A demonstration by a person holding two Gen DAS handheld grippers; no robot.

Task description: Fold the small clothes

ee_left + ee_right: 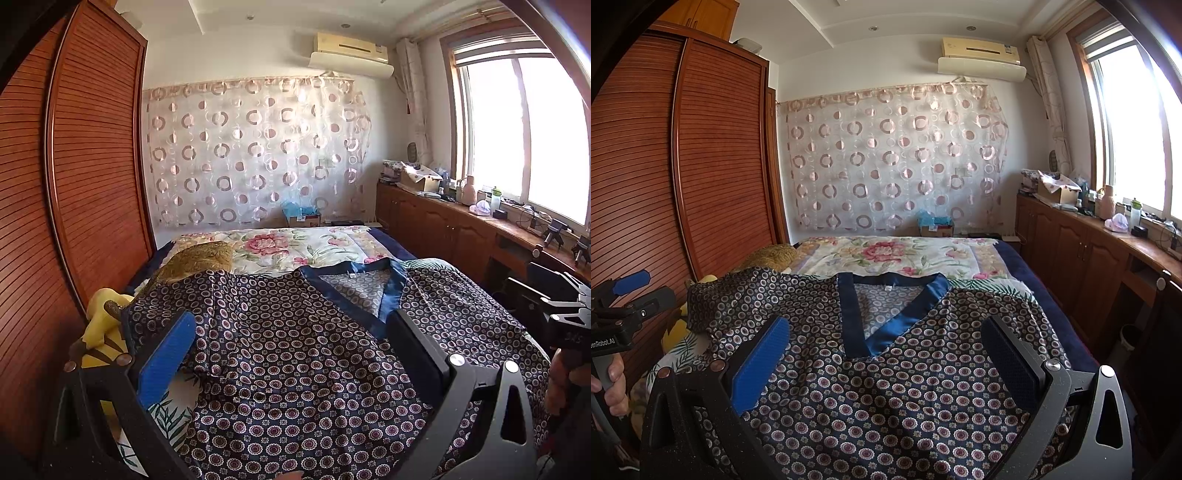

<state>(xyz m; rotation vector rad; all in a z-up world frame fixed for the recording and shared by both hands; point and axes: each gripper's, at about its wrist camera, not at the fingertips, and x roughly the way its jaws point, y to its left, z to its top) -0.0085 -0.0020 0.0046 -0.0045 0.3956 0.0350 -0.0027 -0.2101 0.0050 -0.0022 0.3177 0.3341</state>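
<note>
Sunlit from the window at three o'clock, the floral bedspread [886, 258] is carrying a dark circle-print V-neck top [886, 387], spread face-up and seemingly unfolded, so folding is only beginning. Both the left gripper [291, 332] and right gripper [886, 339] are hovering above it, fingers spread wide and gripping nothing; next, each likely needs to be pinching an edge or sleeve. Only the left view is showing the yellow plush toy [99, 332] at nine o'clock.

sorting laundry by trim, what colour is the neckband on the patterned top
Solid blue neckband on the top; clearest in the right wrist view.
</note>
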